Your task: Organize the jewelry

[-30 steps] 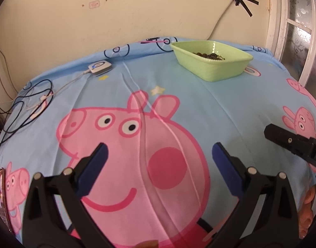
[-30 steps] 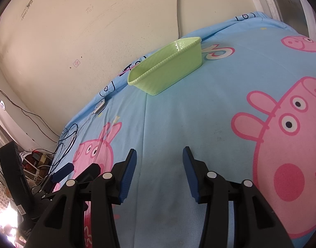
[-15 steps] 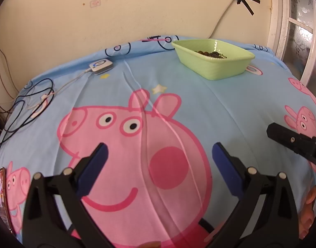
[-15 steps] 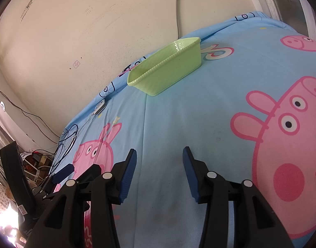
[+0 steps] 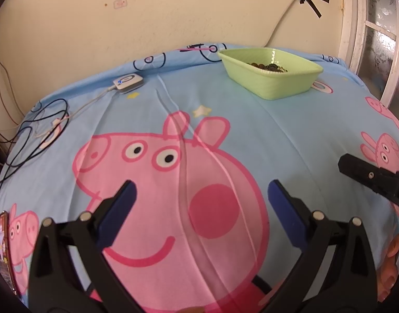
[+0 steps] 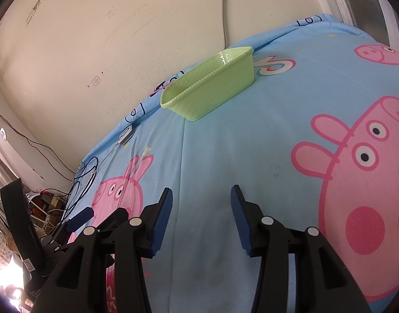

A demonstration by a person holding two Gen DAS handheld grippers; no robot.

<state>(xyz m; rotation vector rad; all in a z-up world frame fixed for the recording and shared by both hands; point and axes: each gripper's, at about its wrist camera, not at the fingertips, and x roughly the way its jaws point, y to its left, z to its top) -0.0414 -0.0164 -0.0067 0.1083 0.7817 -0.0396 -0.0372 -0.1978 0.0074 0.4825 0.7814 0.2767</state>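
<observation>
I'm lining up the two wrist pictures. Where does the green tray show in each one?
Left wrist view: green tray sits upper right, near the wall, dark jewelry visible inside.
Right wrist view: green tray sits upper centre, seen from the side, contents hidden.
Shared landmark: the white device with a cable, left of the tray.

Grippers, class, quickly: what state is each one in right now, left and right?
Left gripper: open, holding nothing, above the bedsheet.
Right gripper: open, holding nothing.

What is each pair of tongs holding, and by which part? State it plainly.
Nothing is held. The left tongs and right tongs both stand open above the blue cartoon-pig bedsheet, with only cloth between their fingers.
</observation>
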